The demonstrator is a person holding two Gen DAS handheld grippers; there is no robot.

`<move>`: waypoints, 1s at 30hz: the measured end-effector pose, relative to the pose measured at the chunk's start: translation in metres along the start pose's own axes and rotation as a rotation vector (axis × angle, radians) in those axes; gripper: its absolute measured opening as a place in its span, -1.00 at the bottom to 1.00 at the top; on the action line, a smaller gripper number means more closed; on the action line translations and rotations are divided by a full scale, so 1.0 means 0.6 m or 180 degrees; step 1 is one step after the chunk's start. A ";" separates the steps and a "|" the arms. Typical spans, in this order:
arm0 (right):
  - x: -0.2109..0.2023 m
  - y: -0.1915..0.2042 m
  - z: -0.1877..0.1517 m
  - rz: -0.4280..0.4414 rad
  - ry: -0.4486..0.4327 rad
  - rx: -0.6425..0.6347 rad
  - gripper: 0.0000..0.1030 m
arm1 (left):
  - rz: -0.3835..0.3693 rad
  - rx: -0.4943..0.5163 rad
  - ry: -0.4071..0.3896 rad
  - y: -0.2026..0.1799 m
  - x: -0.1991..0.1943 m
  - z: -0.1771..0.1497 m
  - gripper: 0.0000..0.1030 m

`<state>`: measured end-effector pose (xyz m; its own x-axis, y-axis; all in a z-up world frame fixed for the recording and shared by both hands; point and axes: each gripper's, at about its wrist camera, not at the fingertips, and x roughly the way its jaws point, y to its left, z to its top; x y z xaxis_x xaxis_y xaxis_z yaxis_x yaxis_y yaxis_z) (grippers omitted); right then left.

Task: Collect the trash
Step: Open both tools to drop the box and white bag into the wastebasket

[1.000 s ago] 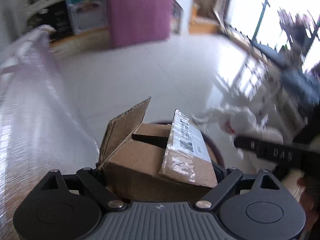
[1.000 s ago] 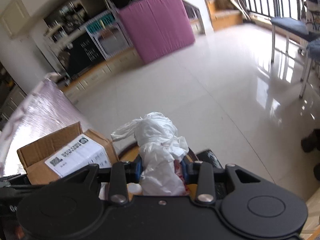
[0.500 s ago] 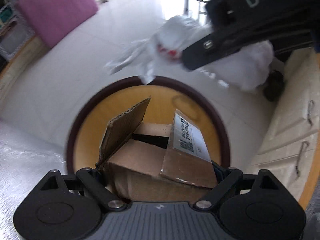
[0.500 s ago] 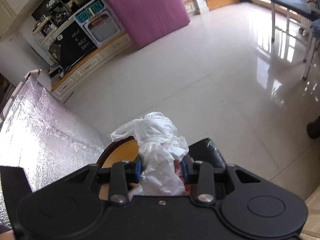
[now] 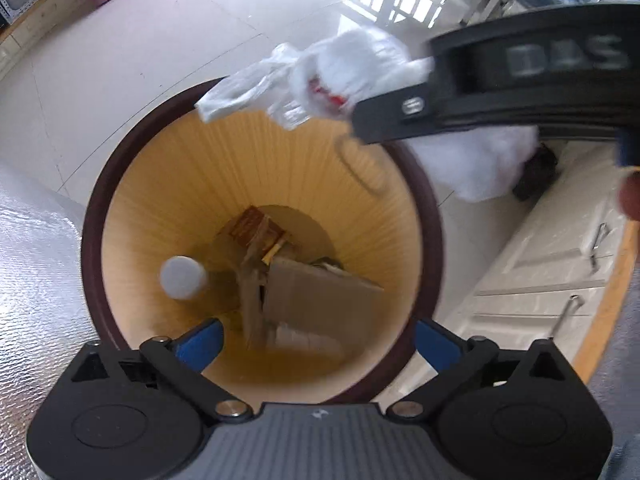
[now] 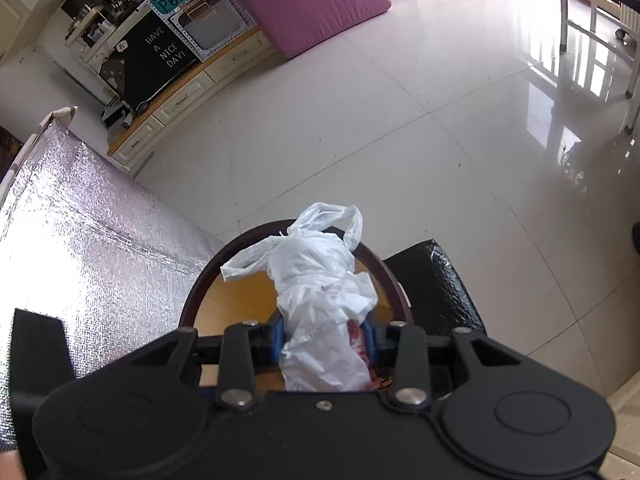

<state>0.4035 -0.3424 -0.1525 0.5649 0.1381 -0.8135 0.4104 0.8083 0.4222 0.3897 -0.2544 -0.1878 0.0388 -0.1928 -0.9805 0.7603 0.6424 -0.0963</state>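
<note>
A wide glossy tiled floor (image 6: 400, 128) fills the room, with a big pink cushion block (image 6: 304, 0) leaning at the far side beside a low cabinet (image 6: 192, 84). On the left lies a sheet of silver quilted foil (image 6: 92, 232). Close by stands the round waste bin (image 5: 120, 184), dark brown at the rim and yellow inside. A black bag (image 6: 432, 280) sits just to the right of it.

The left gripper (image 5: 316, 340) points almost straight down into the bin's mouth. Its jaws have just been opening, and they now stand spread wide with nothing between the blue pads. The cardboard box (image 5: 316, 296) lies tilted down at the bottom of the bin, blurred, next to a white-capped bottle (image 5: 182, 278) and some brown scraps (image 5: 256, 228).

The right gripper (image 6: 324, 340) hangs over the bin's rim, clenched on a crumpled white plastic bag (image 6: 320, 288) with red showing through it. The bag's loose handles stick out past the fingertips, above the opening. A fingertip (image 5: 630, 196) shows at the right edge of the left wrist view.
</note>
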 end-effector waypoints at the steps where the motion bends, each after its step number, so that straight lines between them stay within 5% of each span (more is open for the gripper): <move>1: 0.002 -0.001 0.002 0.0006 0.0012 0.0003 -0.27 | -0.0003 0.0028 -0.0006 -0.002 -0.001 -0.001 0.99; 8: 0.047 0.000 0.007 0.0039 0.0223 -0.0135 -0.13 | 0.0166 -0.0031 0.0073 -0.011 0.007 -0.001 0.99; 10: 0.060 0.002 0.007 -0.0014 0.0261 -0.0144 0.55 | 0.0179 -0.0078 0.0078 -0.013 0.005 0.002 0.99; 11: 0.061 0.002 0.007 -0.0071 0.0244 -0.0140 0.66 | 0.0184 -0.0094 0.0083 -0.013 0.004 0.003 0.99; 23: 0.027 -0.004 0.003 -0.0210 0.0252 -0.0351 0.68 | 0.0265 -0.0231 0.0054 -0.014 0.002 -0.009 0.99; 26: 0.016 -0.002 -0.002 -0.0233 0.0260 -0.0478 0.92 | 0.0311 -0.0310 0.0007 -0.011 -0.010 -0.011 1.00; 30: 0.000 -0.001 -0.008 -0.0267 0.0229 -0.0559 0.99 | 0.0326 -0.0483 -0.0040 -0.006 -0.022 -0.022 1.00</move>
<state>0.3998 -0.3402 -0.1550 0.4787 0.1014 -0.8721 0.3192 0.9052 0.2805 0.3782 -0.2443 -0.1767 0.1198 -0.1291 -0.9844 0.6454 0.7635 -0.0216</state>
